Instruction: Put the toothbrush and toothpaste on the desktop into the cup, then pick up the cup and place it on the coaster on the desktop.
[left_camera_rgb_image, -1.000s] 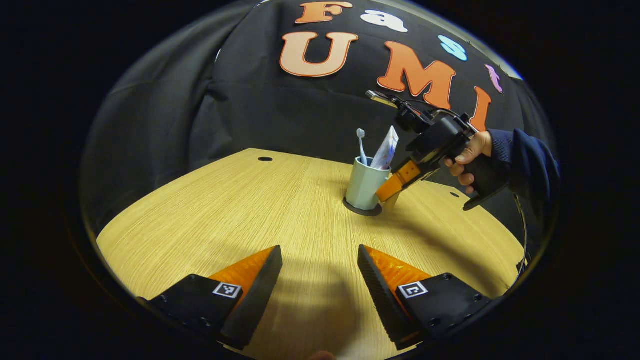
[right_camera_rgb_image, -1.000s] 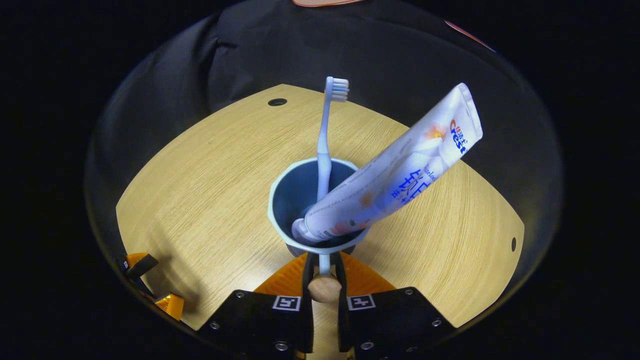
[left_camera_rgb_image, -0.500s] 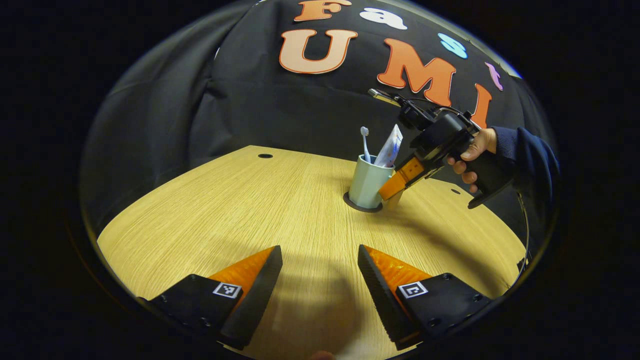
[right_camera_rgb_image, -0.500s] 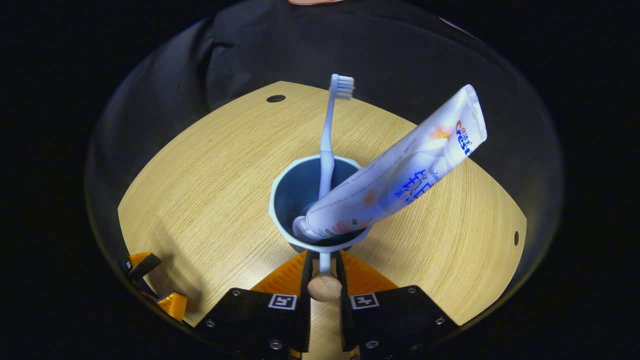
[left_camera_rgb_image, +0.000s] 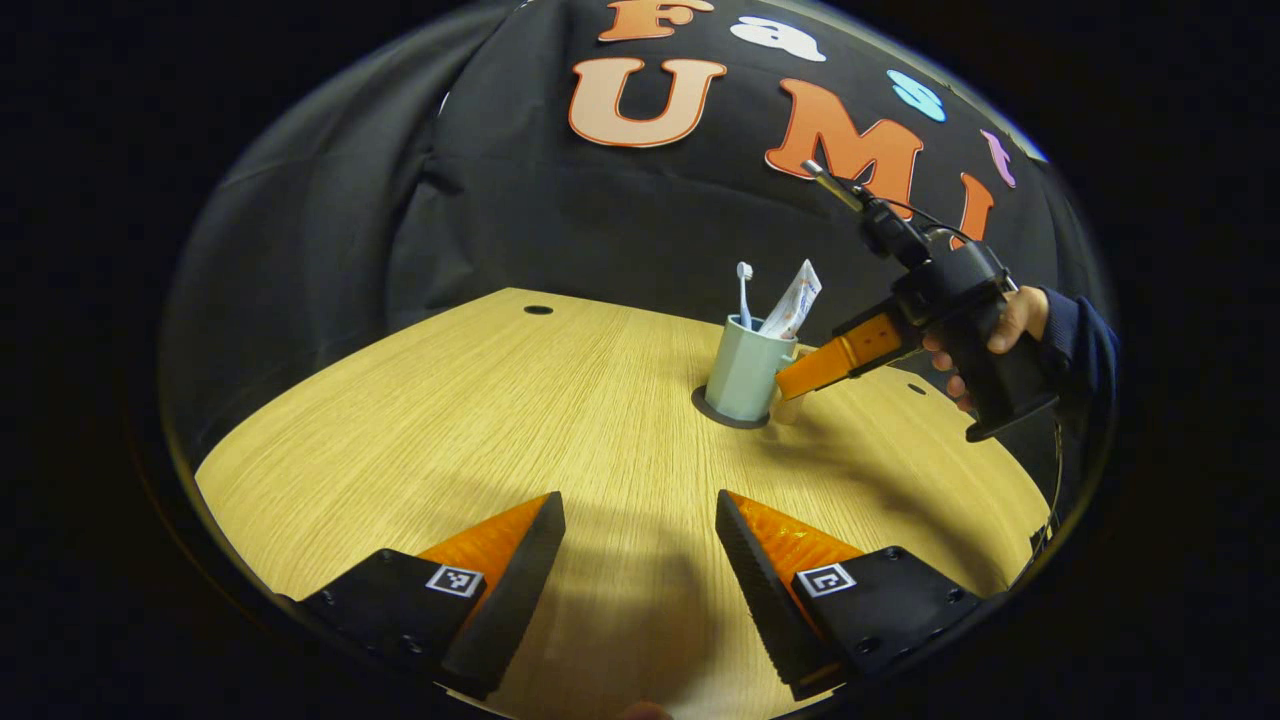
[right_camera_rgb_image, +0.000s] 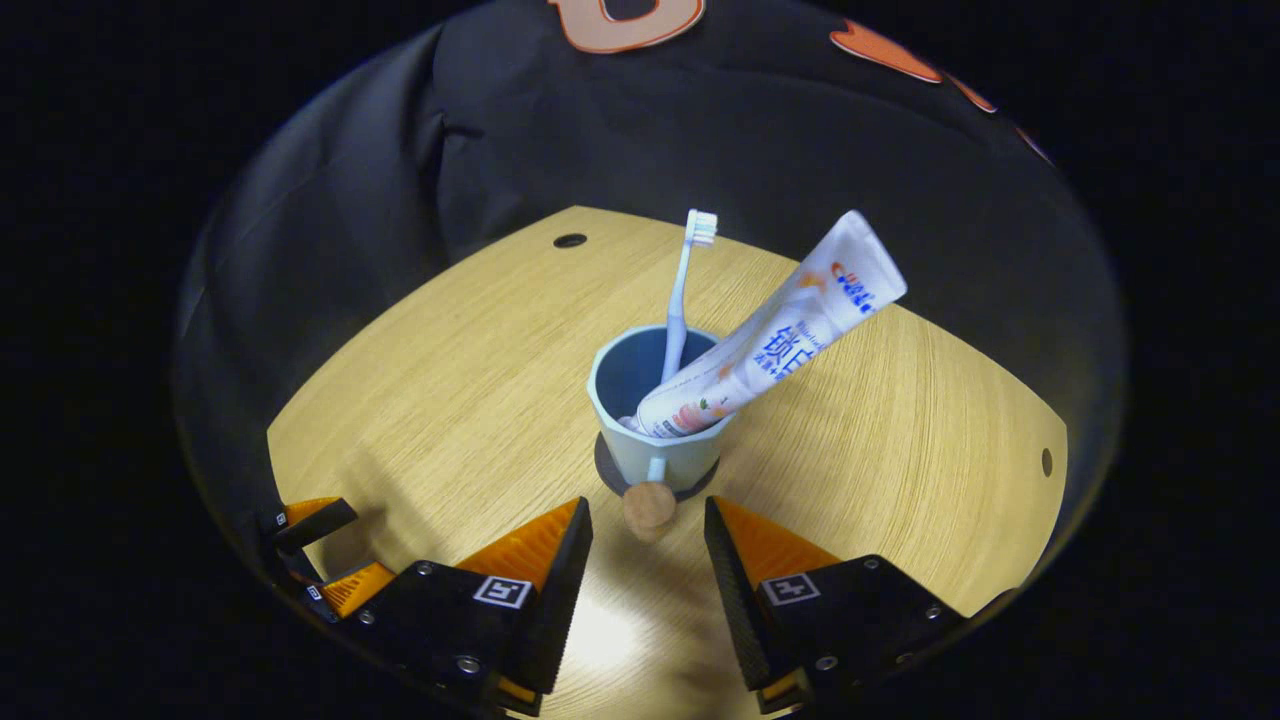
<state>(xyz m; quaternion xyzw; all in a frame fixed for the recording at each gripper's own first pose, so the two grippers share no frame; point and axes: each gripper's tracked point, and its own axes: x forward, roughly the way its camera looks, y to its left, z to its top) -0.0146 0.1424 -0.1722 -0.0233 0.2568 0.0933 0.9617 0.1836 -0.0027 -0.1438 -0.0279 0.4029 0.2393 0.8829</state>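
One cup (right_camera_rgb_image: 655, 420) stands upright on one coaster (right_camera_rgb_image: 607, 478), holding one brush (right_camera_rgb_image: 683, 290) head-up and one tube (right_camera_rgb_image: 775, 340) leaning right. Right gripper (right_camera_rgb_image: 645, 525) gapes empty beside its handle (right_camera_rgb_image: 649, 505); left gripper (left_camera_rgb_image: 640, 520) gapes empty.

The table (left_camera_rgb_image: 420, 420) is made of light yellow wood with thin lines running along it; its top is smooth and flat. There is a small dark round hole (left_camera_rgb_image: 538, 310) near the far edge, and one more hole (right_camera_rgb_image: 1046, 462) near the right edge (both look like little black dots). Behind the table hangs a black cloth wall (left_camera_rgb_image: 560, 220); it has soft folds and creases, and it bends around the back of the table. The light comes from above; it makes a bright shiny spot (right_camera_rgb_image: 600, 640) on the wood close by, and soft dark shadows (left_camera_rgb_image: 880, 460) lie across the table top.
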